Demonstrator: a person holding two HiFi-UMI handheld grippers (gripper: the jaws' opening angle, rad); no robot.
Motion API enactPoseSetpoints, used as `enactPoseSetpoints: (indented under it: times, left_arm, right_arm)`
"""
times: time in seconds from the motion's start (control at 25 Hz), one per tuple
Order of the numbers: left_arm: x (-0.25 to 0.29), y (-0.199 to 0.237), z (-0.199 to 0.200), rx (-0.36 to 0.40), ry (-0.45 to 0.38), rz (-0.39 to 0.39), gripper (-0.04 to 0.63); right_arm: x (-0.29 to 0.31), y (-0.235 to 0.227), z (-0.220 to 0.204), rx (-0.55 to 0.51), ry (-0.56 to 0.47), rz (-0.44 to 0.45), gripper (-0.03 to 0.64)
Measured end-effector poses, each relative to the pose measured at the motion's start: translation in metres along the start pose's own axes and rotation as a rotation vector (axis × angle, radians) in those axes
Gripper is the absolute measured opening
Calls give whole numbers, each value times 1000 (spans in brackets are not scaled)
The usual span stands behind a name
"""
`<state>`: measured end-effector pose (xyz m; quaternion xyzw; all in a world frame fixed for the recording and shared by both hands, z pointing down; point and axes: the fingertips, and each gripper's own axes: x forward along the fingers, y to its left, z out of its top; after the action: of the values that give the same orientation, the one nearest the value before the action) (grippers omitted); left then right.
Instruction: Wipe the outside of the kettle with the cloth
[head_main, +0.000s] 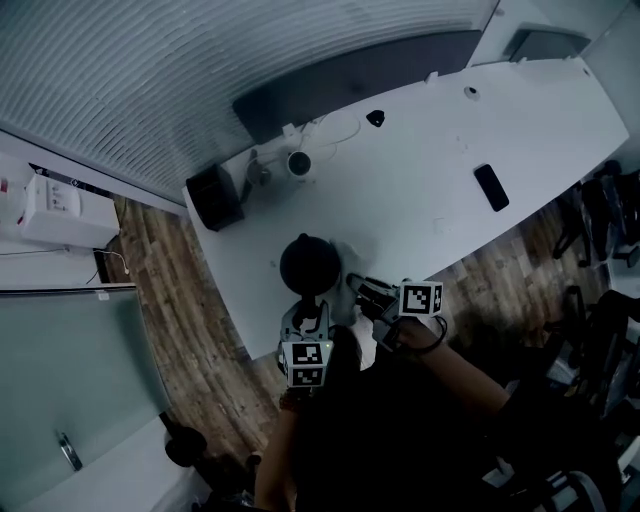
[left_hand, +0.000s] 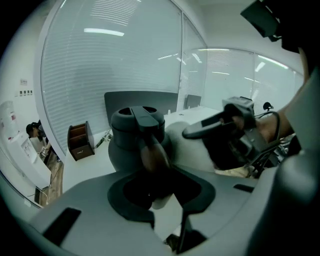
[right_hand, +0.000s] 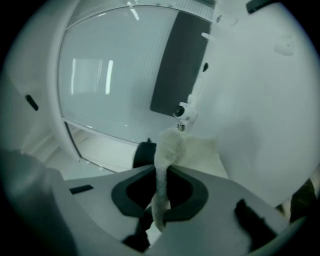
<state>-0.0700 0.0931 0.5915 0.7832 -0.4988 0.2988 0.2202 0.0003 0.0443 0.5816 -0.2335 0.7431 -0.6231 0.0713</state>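
Note:
The dark kettle (head_main: 308, 262) stands on the white table (head_main: 440, 170) near its front edge. My left gripper (head_main: 306, 303) reaches it from the near side. In the left gripper view its jaws (left_hand: 152, 172) hold the kettle's brown handle (left_hand: 150, 145), with the kettle body (left_hand: 127, 142) just beyond. My right gripper (head_main: 360, 291) sits just right of the kettle. It is shut on the pale cloth (right_hand: 167, 150), which runs as a strip between the jaws (right_hand: 161, 187) and spreads out ahead. The left gripper view shows the cloth (left_hand: 187, 147) lying against the kettle's right side.
A black phone (head_main: 491, 186) lies on the table to the right. A dark wooden organiser (head_main: 214, 197) stands at the table's left end, with a small white device (head_main: 298, 163) and cables beside it. Office chairs (head_main: 600, 220) stand off the table's right edge.

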Motion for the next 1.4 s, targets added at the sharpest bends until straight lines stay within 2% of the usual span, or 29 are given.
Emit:
enactPoseSetpoints:
  times: [0.12, 0.28, 0.6, 0.68, 0.84, 0.92, 1.0, 1.08, 1.2, 1.4]
  left_arm:
    - [1, 1, -2, 10, 9, 2, 112]
    - [1, -1, -2, 22, 18, 1, 110]
    - [2, -2, -1, 32, 31, 10, 110]
    - [2, -3, -1, 32, 30, 17, 110]
    - [0, -2, -2, 32, 35, 34, 110]
    - [1, -2, -1, 29, 37, 43, 110]
    - [3, -2, 0, 26, 34, 54, 110]
    - [3, -2, 0, 26, 33, 67, 110]
    - [1, -2, -1, 48, 41, 75, 111]
    - [-4, 18, -15, 173, 90, 88, 112]
  right_arm:
    - [-3, 41, -16, -72, 66, 62, 35]
    - [17, 33, -45, -183, 183, 8, 35]
    - [24, 9, -54, -129, 215, 31, 35]
    - [21, -7, -57, -122, 230, -8, 35]
    - [22, -65, -59, -64, 235, -159, 35]
    - [25, -84, -53, -24, 232, -189, 35]
    - [29, -91, -49, -32, 265, -197, 35]
    - [27, -89, -45, -79, 309, -188, 35]
    - [10, -58, -14, -143, 312, -116, 35]
    - [6, 2, 61, -272, 311, 10, 35]
